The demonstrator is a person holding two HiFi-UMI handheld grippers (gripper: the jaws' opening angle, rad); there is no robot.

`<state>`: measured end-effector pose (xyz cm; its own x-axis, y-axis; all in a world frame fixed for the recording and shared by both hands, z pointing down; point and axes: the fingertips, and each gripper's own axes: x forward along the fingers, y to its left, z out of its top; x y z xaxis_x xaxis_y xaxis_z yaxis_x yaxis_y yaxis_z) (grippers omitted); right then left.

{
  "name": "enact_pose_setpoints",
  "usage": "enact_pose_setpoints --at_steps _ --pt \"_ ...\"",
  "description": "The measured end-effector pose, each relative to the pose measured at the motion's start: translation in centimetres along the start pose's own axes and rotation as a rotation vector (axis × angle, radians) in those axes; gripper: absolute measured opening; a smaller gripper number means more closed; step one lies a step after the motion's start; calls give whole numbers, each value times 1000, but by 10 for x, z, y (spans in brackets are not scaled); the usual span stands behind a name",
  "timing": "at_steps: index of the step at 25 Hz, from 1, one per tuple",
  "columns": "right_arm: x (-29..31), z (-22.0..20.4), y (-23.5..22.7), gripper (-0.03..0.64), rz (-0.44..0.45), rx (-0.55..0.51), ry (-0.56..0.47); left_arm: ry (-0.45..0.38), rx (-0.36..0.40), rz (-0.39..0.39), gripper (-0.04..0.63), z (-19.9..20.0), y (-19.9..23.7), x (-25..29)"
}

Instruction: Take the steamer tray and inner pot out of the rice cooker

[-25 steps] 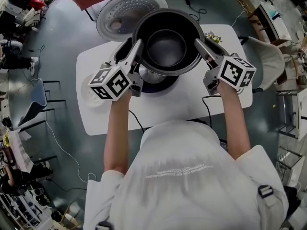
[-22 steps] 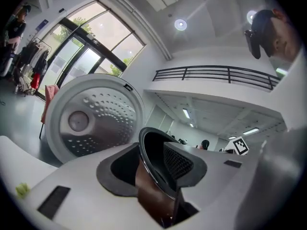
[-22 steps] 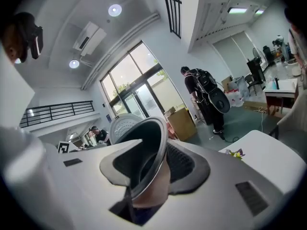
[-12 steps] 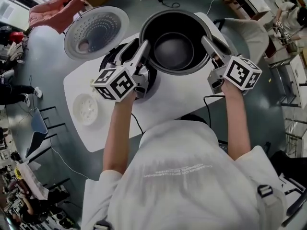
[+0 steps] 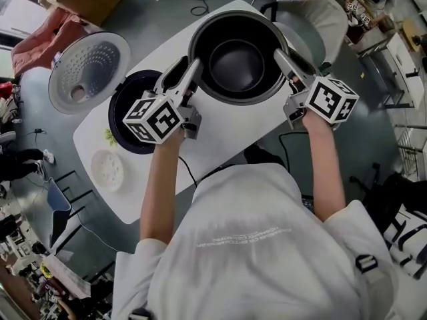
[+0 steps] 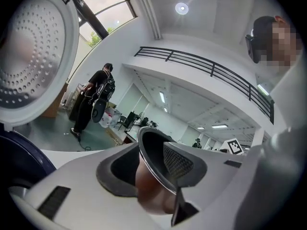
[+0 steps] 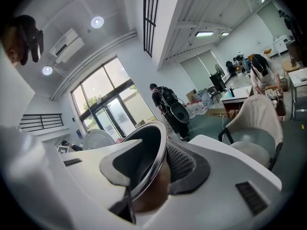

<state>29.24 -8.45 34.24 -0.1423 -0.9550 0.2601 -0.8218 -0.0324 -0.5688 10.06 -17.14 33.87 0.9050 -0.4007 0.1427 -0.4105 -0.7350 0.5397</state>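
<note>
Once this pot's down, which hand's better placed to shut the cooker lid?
Probably left: left tongs grip the dark metal inner pot beside the open cooker and perforated lid; right tongs hold the far rim.

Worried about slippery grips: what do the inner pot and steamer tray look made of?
The inner pot looks like metal: dark matte coating inside, shiny rim, coppery outer wall. The steamer tray is probably plastic: dull white, with small holes.
</note>
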Motion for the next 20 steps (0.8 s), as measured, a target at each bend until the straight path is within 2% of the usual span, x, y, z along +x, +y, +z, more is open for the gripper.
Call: enact_pose_setpoints --at_steps 6,20 --pt "-12 -13 -41 150 -26 34 40 41 -37 3 164 -36 -7 23" --pt "10 -51 -113 155 -1 79 206 107 -125 104 164 -111 19 60"
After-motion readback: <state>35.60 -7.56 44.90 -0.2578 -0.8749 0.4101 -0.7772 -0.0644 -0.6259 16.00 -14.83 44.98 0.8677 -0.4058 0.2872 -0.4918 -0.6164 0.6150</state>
